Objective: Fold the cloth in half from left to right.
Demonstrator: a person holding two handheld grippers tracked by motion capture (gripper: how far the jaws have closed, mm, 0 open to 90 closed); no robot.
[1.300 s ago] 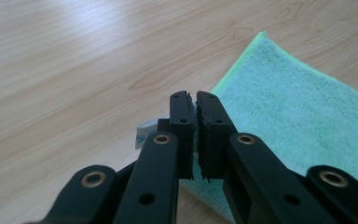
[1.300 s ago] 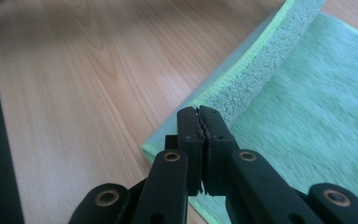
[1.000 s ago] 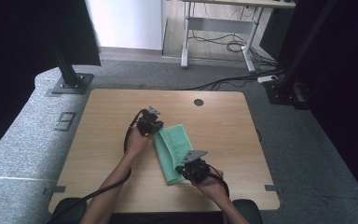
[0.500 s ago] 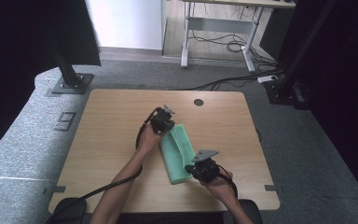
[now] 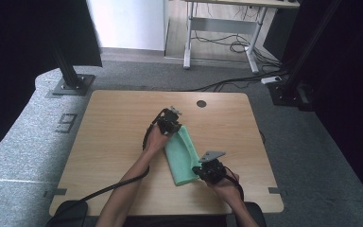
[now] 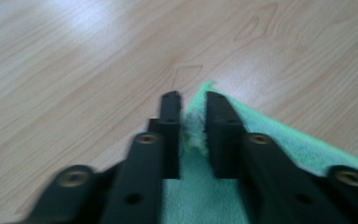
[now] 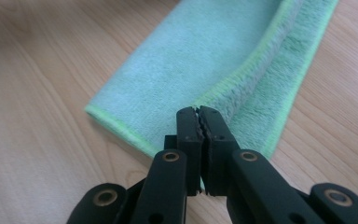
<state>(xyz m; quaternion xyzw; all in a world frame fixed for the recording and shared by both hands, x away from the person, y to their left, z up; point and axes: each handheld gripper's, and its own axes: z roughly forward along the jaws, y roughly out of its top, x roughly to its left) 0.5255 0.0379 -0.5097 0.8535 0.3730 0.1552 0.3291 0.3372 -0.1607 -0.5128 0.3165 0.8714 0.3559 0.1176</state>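
1. I am working with two tongs, one in each hand, over one wooden counter (image 5: 113,142).
2. One green cloth (image 5: 182,156) is lying on the counter, folded into a long strip that is running from near the middle of the counter toward the near edge, somewhat closer to the right edge than to the left one.
3. My left tongs (image 5: 172,124) are sitting at the far end of the cloth. In the left gripper view, these left tongs (image 6: 193,119) are standing with a narrow gap between the two jaws, and a fluffy corner of the cloth (image 6: 279,140) is sitting in that gap; I am gripping it loosely, with the jaws not fully clenched together.
4. My right tongs (image 5: 203,171) are sitting at the near end of the cloth. In the right gripper view, the right tongs (image 7: 197,116) are clenched, the toothed tips meeting on the stitched hem of the cloth's (image 7: 205,56) upper layer.
5. In that same view I am counting two layers: the upper one with a bright green hem, and a fuzzier lower one showing along the side.
6. One round hole (image 5: 201,103) is showing in the counter near the far edge.
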